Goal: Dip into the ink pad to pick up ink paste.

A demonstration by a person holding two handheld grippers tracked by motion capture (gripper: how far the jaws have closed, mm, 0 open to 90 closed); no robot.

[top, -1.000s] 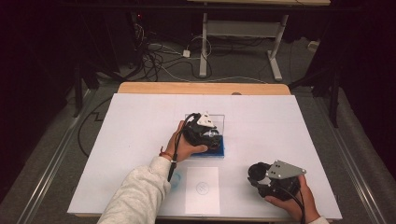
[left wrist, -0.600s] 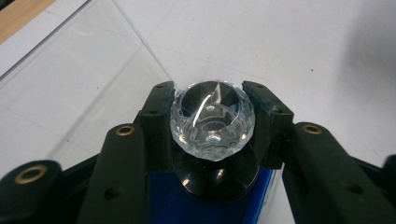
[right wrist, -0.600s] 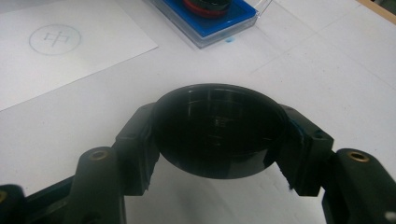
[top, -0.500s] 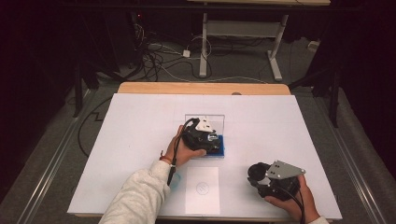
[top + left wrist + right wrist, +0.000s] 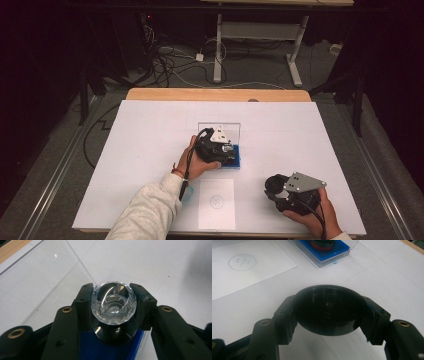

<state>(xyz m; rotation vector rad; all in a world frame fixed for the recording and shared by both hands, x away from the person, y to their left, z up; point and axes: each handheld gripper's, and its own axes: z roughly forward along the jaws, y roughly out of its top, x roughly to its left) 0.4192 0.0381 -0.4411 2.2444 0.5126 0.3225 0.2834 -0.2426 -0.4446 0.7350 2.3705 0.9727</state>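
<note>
The left tool squeezes a clear glass ball over the blue tray. The right tool squeezes a round black lid.

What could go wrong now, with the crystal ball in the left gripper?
The smooth, round crystal ball is pinched only at its sides by the left gripper, so it might slip and roll off its black base. The right gripper grips a black disc by its rim, which may tilt out.

I see a clear sparkly ball, a shiny black lid, a blue tray and white paper with a blue circle.
</note>
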